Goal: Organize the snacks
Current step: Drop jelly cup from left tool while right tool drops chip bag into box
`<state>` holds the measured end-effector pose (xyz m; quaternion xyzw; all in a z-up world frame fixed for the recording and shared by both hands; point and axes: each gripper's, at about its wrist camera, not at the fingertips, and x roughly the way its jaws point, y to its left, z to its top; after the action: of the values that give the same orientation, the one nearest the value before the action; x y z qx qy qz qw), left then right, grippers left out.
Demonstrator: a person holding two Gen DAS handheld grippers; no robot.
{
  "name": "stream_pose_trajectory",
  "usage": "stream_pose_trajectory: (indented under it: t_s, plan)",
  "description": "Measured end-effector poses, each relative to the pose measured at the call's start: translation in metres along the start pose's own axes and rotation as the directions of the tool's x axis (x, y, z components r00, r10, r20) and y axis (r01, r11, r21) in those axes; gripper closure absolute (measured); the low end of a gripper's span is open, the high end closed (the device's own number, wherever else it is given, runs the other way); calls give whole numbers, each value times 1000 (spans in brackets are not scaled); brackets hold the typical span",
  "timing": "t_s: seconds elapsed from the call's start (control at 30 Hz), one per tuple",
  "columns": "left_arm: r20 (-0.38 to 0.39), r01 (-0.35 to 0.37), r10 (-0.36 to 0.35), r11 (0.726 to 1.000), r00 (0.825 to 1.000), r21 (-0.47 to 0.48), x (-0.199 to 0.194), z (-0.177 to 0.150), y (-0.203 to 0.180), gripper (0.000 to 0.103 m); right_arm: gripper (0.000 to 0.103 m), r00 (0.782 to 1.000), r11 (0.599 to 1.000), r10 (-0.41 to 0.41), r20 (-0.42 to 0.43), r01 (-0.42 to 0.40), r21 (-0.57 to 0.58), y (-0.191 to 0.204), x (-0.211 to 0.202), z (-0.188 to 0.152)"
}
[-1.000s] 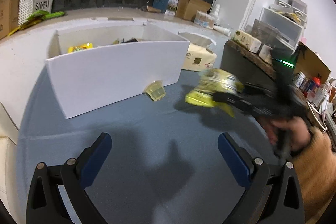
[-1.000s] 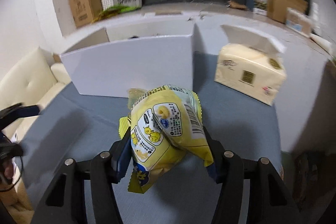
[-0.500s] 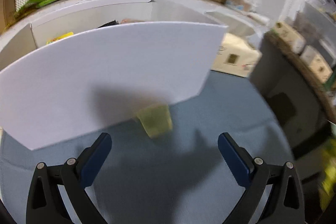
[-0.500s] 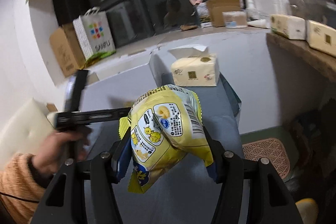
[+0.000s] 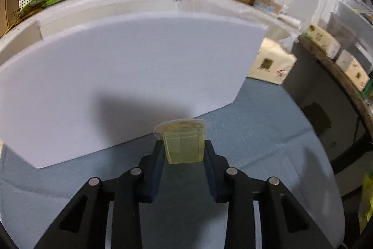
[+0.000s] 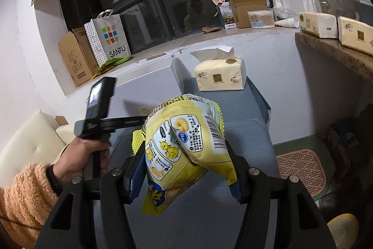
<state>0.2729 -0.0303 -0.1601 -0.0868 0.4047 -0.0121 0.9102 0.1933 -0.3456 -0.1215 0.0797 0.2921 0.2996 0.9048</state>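
A tissue pack point(image 6: 220, 74) stands on the blue-grey surface point(image 6: 247, 132), paper sticking out of its top. On the ledge behind, a SANFU bag point(image 6: 108, 39) leans against a cardboard box point(image 6: 75, 55). Further along sit another open carton point(image 6: 248, 8) and a clear tub point(image 6: 260, 19). Two more tissue packs point(image 6: 318, 25) lie on a wooden shelf point(image 6: 335, 50). A perforated mat point(image 6: 300, 170) covers the floor.

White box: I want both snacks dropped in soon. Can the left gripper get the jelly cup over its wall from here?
Probably yes. The left gripper, shut on the jelly cup, sits right before the white box; nothing lies between, but the front wall rises above it, so it must lift first.
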Motion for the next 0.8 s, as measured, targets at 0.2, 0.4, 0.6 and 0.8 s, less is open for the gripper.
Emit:
stream_pose_trajectory:
  t_s: [0.2, 0.4, 0.6, 0.8]
  plan:
    - [142, 108, -115, 992, 983, 61, -85, -20, 16, 67, 39, 999, 999, 44, -21, -44, -12, 21, 15, 2]
    - [266, 113, -121, 993, 956, 47, -160, -26, 44, 67, 39, 989, 989, 140, -41, -141, -32, 55, 40, 22]
    - [323, 111, -98, 993, 941, -24, -191, -12, 86, 67, 39, 976, 975, 214, -45, -217, -57, 87, 79, 69]
    - [361, 102, -79, 994, 929, -45, -189, 36, 122, 67, 39, 975, 975, 214, -62, -217, -43, 113, 143, 124]
